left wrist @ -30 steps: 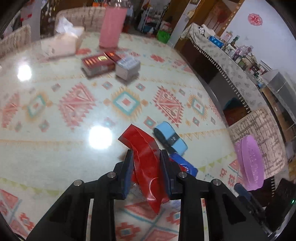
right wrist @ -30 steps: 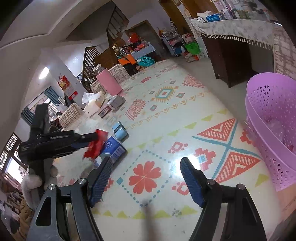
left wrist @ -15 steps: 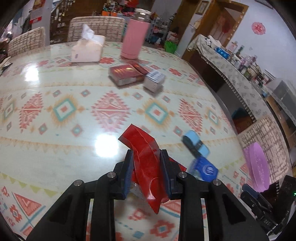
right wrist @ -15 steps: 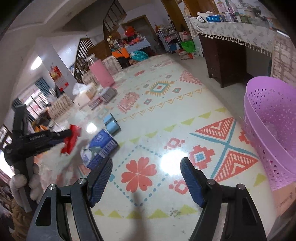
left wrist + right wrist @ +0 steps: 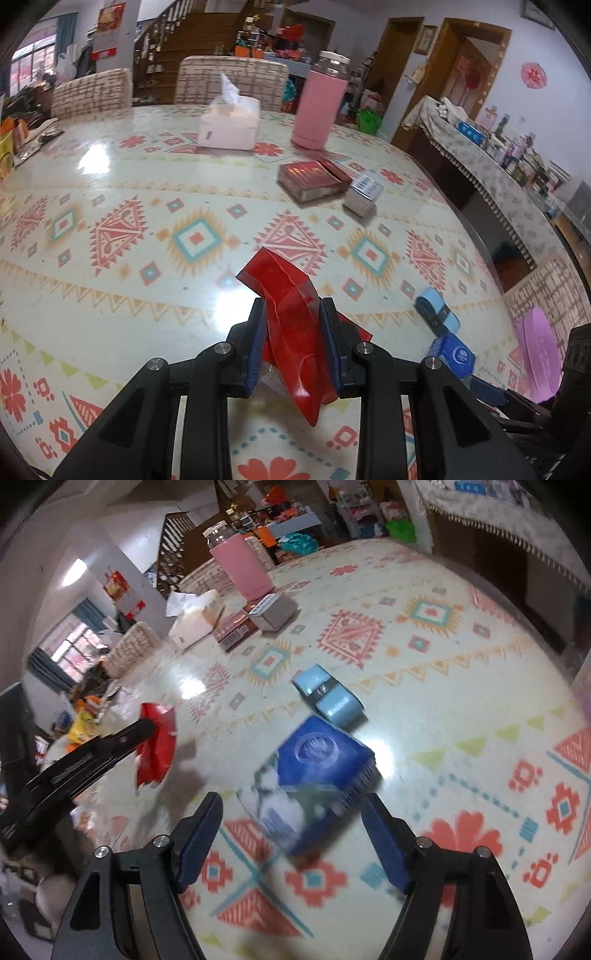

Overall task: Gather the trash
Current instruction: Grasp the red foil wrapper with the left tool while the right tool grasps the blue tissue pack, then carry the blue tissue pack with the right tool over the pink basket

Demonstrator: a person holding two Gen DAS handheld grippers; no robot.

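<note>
Red wrapper (image 5: 295, 332) sits clamped in left gripper (image 5: 293, 343); right gripper (image 5: 291, 834) gapes around blue packet (image 5: 314, 775), its print blurred, perhaps tissues.

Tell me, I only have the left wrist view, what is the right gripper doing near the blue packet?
Observer: The right gripper is open, its fingers to either side of the dark blue packet, not closed on it.
Operator: Is the packet lying flat?
Observer: It looks blurred in the right wrist view, so I cannot tell; it lies on the table just short of the light blue packet.
Operator: Is my red wrapper clear of the table?
Observer: Yes, from that side the red wrapper hangs in the left gripper above the tabletop, with its shadow beneath.
</note>
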